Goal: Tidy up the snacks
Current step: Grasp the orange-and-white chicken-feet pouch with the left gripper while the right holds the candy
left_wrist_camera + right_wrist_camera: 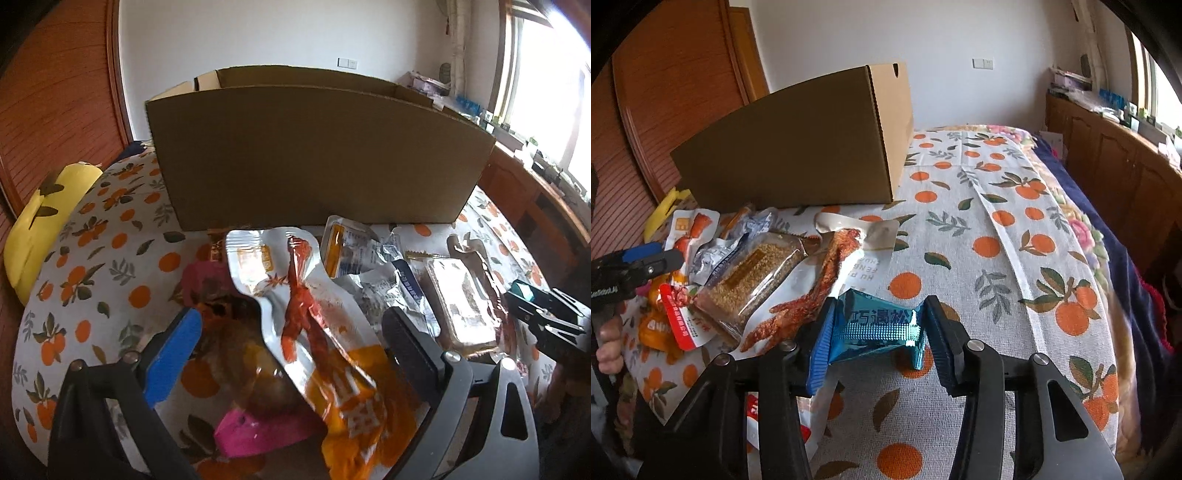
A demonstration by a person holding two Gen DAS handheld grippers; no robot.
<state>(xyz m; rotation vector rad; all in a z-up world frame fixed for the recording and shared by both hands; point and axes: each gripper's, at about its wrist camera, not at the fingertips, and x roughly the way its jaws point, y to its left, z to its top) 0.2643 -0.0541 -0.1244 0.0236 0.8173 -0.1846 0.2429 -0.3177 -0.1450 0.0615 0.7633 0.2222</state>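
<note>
Before my left gripper, in the left wrist view, a cardboard box stood upright on the orange-print cloth, its near wall facing the lens; I could not see inside it. My left jaws stood wide apart and gripped nothing. Between and beyond them lay a silver-and-orange chicken-foot packet, resting over a pink-edged packet. Further right lay a crinkled silver packet and a clear-wrapped grain bar, the whole pile just in front of the box. My right gripper showed at the right edge; its grip could not be told from there.

Right wrist view: my right gripper had its blue pads pressed against both ends of a teal foil snack packet, held above the cloth. To the left lay the grain bar and a chicken-foot packet, overlapping; the box stood behind them, interior hidden. My left gripper entered from the left edge.
</note>
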